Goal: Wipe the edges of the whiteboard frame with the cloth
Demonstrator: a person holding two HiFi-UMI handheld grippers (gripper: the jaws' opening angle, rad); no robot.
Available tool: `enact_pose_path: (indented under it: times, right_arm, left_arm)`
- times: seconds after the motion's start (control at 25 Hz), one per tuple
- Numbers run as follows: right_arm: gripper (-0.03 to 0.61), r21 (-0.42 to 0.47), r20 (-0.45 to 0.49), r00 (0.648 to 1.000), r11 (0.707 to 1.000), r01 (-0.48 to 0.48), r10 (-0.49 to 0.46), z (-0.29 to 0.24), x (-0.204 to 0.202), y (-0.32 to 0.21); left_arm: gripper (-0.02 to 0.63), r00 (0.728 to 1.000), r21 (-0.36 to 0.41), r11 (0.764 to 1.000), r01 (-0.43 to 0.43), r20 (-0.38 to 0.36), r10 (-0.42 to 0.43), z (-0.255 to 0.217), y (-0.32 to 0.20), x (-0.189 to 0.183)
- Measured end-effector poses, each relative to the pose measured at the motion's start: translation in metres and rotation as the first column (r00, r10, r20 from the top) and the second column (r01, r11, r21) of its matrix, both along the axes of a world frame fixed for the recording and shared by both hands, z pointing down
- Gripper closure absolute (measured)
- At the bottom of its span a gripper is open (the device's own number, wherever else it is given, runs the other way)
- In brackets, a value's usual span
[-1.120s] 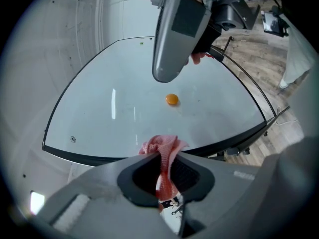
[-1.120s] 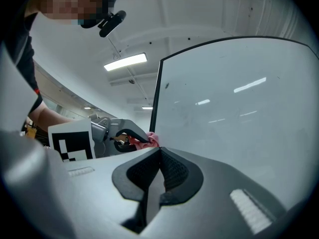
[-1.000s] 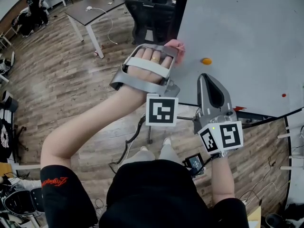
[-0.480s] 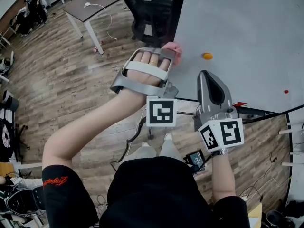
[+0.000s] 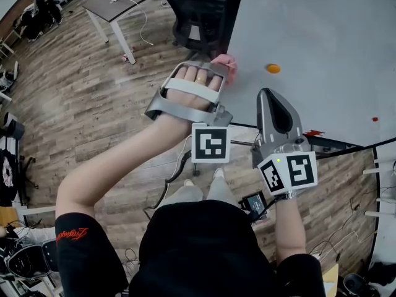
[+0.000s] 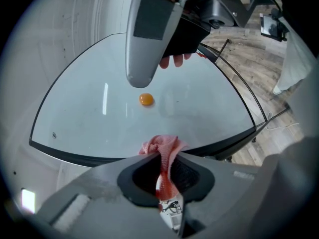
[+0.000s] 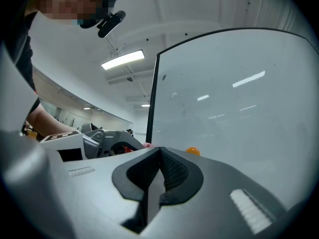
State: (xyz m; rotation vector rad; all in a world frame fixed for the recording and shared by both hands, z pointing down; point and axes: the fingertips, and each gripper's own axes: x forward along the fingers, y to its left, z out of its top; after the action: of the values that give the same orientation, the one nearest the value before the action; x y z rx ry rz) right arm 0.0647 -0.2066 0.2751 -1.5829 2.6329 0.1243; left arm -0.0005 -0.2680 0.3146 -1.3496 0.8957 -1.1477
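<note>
**Cloth pinched at the board's left edge; right gripper shut and empty**

The left gripper (image 6: 164, 169) is clamped on the pink cloth (image 6: 162, 148). A strip runs down between the jaws and a bunch stands out past their tips. In the left gripper view that bunch sits right at the dark frame (image 6: 234, 96) of the whiteboard (image 6: 89, 113), though actual contact cannot be made out. The head view puts the same cloth (image 5: 226, 63) at the frame's (image 5: 234, 17) left side, ahead of the left gripper (image 5: 216, 67).

The right gripper (image 7: 158, 152) has its jaws pressed together with nothing in them. In the head view, the right gripper (image 5: 268, 98) is over the board's lower part, near an orange dot (image 5: 273, 68).

Only the left gripper view shows the board's corners and fingers curled behind the other gripper. Only the right gripper view shows the frame (image 7: 152, 93) as an upright black line, ceiling lights (image 7: 123, 59) and their glare on the whiteboard (image 7: 239, 108). The dot (image 7: 192, 151) peeks just above the jaws there. Only the head view shows the wood floor (image 5: 80, 98), a desk (image 5: 117, 8), a chair (image 5: 198, 11) and a red speck (image 5: 375, 119) on the whiteboard (image 5: 322, 36).

Each gripper's cube (image 5: 211, 143) bears black square markers. Red lettering on the sleeve (image 5: 71, 235) is too small to read.
</note>
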Motion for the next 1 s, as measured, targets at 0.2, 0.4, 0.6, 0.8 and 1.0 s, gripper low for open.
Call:
enact_pose_path:
  times: [0.2, 0.4, 0.6, 0.8, 1.0]
  right_arm:
    - [0.577, -0.01, 0.0, 1.0, 1.0, 0.002, -0.002, 0.003, 0.002, 0.001]
    - [0.577, -0.017, -0.001, 1.0, 1.0, 0.005, -0.005, 0.008, 0.002, 0.006]
    - [0.577, -0.026, -0.002, 1.0, 1.0, 0.009, -0.009, 0.013, 0.0, 0.002]
    - [0.577, -0.035, 0.002, 1.0, 0.999, 0.014, -0.014, 0.017, 0.001, -0.001]
    - [0.577, -0.048, 0.003, 1.0, 0.999, 0.018, -0.018, 0.023, 0.001, -0.009]
  left_arm:
    - [0.568, 1.0, -0.015, 1.0, 0.002, 0.0, -0.002, 0.009, 0.002, 0.001]
    - [0.568, 1.0, -0.039, 0.999, 0.005, -0.001, -0.005, 0.02, 0.01, 0.0]
    - [0.568, 1.0, -0.06, 0.998, 0.008, -0.005, -0.008, 0.032, 0.008, 0.0]
    - [0.568, 1.0, -0.074, 0.997, 0.012, -0.002, -0.013, 0.038, 0.008, 0.0]
    - [0.568, 1.0, -0.092, 0.996, 0.015, -0.003, -0.015, 0.049, 0.003, 0.001]
